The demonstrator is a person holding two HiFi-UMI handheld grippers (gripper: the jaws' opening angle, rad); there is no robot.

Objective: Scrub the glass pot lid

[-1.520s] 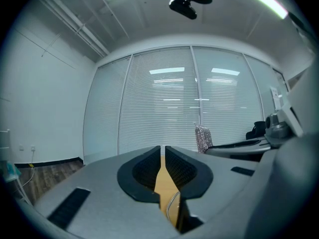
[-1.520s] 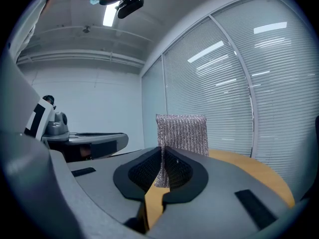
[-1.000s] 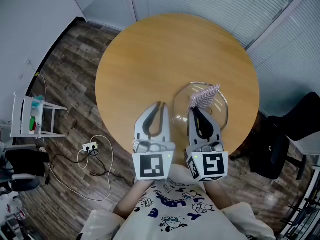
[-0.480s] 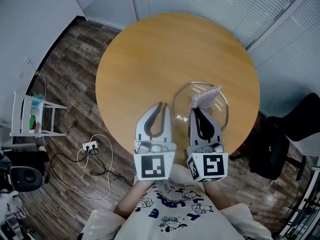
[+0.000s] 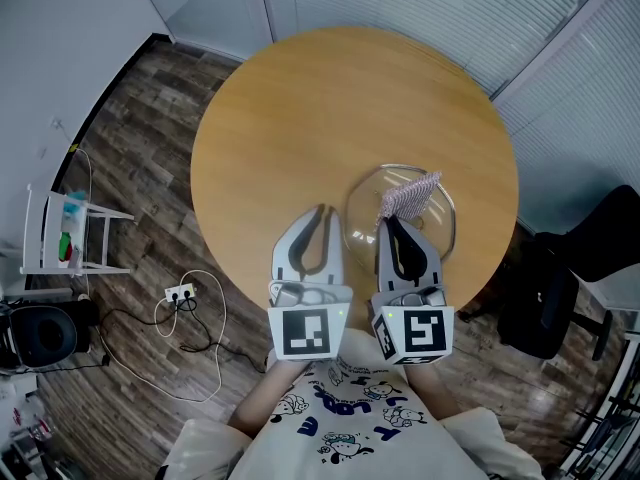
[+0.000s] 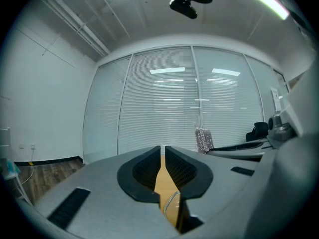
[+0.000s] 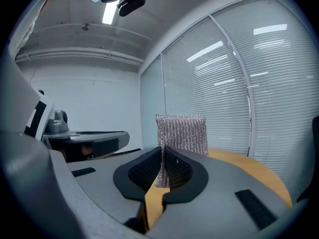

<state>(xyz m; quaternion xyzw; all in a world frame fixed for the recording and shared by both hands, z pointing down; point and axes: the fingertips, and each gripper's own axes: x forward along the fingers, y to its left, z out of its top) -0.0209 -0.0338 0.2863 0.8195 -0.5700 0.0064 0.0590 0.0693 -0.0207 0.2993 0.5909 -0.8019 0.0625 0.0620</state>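
Holding almost unchanged over the last second, the right gripper (image 5: 386, 220) pinches a silvery mesh scrubber (image 5: 408, 195) upright above the glass pot lid (image 5: 432, 230), which lies on the round table (image 5: 300, 98). The left gripper (image 5: 318, 213), just left of the lid, is pressed together and empty. Scrubbing strokes seemingly have not begun. No brand is legible: only square markers and unreadable shirt print (image 5: 352, 423).

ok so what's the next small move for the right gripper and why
Probably lower the right gripper so the scrub pad pinched in its shut jaws presses onto the glass lid, then rub. The pad stands over the lid, but contact isn't clear. The left gripper, shut and empty, waits beside the lid.
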